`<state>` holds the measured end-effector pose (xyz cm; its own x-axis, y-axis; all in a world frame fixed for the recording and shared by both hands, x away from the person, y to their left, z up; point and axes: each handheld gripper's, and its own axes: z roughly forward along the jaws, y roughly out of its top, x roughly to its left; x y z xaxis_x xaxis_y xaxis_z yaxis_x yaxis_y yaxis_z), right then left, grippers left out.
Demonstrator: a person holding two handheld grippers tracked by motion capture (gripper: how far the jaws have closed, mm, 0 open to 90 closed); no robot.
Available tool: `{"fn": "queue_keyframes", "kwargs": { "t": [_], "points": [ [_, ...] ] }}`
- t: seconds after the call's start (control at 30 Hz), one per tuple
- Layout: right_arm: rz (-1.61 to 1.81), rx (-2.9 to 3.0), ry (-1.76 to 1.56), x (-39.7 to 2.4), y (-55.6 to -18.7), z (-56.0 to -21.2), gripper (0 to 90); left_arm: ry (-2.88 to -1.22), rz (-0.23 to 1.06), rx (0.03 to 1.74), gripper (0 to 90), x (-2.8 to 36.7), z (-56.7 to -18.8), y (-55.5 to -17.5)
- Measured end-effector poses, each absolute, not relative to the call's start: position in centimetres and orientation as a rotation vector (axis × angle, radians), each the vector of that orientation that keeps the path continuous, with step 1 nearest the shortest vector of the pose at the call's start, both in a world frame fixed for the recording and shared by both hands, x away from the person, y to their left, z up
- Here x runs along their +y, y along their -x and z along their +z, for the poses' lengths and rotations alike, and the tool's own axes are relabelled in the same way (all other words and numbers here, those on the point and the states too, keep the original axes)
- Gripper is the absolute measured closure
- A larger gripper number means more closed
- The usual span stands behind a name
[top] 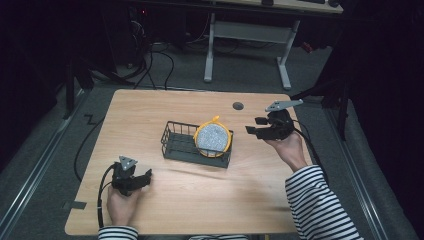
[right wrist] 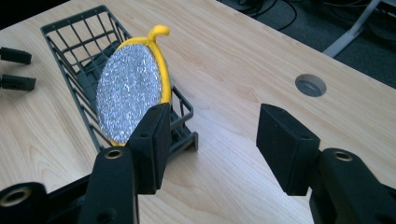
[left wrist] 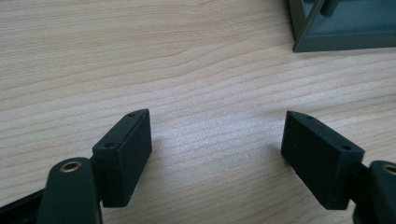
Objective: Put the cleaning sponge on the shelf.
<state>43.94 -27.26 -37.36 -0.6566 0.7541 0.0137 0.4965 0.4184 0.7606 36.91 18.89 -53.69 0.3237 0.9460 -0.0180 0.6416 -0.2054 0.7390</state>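
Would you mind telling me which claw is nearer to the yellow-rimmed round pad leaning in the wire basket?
The right claw is nearer, open just off the right side of the yellow-rimmed pad. The left claw rests open on the table, further away at the near left of the basket.

Both sleeves (top: 320, 200) were black-and-white striped. Each gripper was matte black; the left gripper (top: 145, 178) and right gripper (top: 252, 126) each carried a grey three-cornered plate at 12 o'clock. A black cable (top: 102, 192) trailed from the left. The blocky pads (right wrist: 285, 147) showed small screw holes and brass-rimmed pivots.
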Motion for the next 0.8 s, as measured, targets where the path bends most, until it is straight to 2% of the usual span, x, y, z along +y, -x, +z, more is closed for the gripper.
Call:
{"fn": "queue_keyframes", "kwargs": {
  "t": [0.8],
  "points": [
    [1.136, 2.227, -1.223, -33.4, -39.2, -38.7, 48.8, -1.936, 0.595, 1.399, 25.1, 18.9, -53.7, -36.9]
  ]
}}
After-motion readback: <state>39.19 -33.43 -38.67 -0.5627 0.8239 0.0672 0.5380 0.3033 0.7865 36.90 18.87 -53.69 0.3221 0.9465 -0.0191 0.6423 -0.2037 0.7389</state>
